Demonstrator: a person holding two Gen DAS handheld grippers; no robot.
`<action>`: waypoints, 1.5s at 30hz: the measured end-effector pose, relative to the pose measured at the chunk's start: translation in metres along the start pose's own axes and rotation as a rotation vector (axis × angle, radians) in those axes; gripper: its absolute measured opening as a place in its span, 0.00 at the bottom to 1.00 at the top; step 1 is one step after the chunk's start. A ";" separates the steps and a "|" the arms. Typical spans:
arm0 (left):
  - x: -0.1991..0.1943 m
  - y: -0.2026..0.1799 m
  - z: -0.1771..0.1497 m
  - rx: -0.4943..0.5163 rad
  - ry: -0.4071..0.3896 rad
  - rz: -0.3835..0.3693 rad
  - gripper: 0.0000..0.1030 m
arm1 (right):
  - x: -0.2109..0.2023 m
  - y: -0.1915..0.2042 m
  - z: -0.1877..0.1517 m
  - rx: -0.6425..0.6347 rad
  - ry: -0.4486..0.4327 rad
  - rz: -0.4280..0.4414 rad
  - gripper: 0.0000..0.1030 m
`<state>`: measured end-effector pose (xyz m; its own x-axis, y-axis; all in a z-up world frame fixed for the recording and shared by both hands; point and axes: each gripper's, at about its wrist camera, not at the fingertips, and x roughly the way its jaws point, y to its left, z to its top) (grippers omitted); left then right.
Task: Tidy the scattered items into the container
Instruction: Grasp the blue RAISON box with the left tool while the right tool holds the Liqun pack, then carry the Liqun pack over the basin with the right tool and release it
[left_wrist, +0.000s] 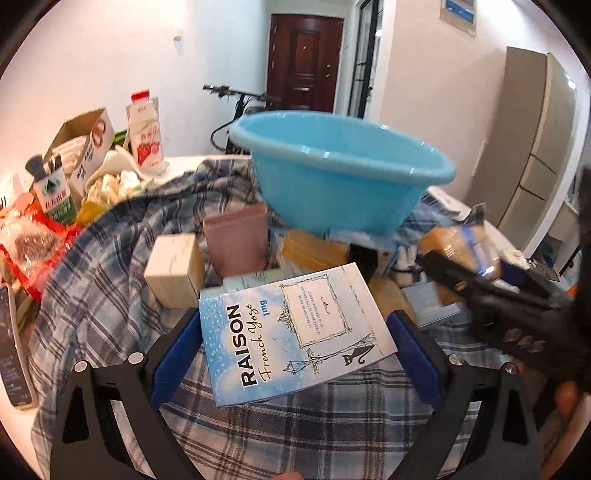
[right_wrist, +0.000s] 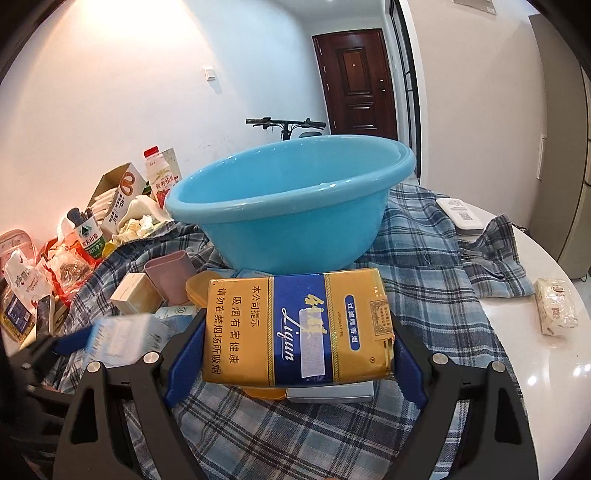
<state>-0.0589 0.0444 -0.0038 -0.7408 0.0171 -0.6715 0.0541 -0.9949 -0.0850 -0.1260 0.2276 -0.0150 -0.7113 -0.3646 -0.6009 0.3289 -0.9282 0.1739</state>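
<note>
A light blue plastic basin stands on a plaid cloth, tilted on items under it. My left gripper is shut on a light blue Raison pack, held in front of the basin. My right gripper is shut on a yellow and blue Liqun cigarette pack; it also shows in the left wrist view. A pink cup, a cream box and a yellow lid lie by the basin.
A clutter of bottles, an open carton and snack bags fills the left side. A white case and a wrapped packet lie on the white table at the right. A bicycle stands behind.
</note>
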 end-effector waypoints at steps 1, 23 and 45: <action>-0.005 -0.001 0.002 0.005 -0.012 -0.005 0.95 | 0.000 0.000 0.000 -0.002 0.000 -0.001 0.86; -0.050 0.008 0.097 0.112 -0.241 -0.060 0.95 | -0.037 -0.002 0.061 0.000 -0.125 -0.080 0.86; 0.035 0.033 0.167 0.090 -0.235 0.014 0.95 | 0.030 0.018 0.144 -0.035 -0.133 -0.140 0.86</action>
<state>-0.1946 -0.0047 0.0930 -0.8762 -0.0098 -0.4819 0.0133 -0.9999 -0.0038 -0.2309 0.1890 0.0821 -0.8270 -0.2407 -0.5081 0.2408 -0.9683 0.0668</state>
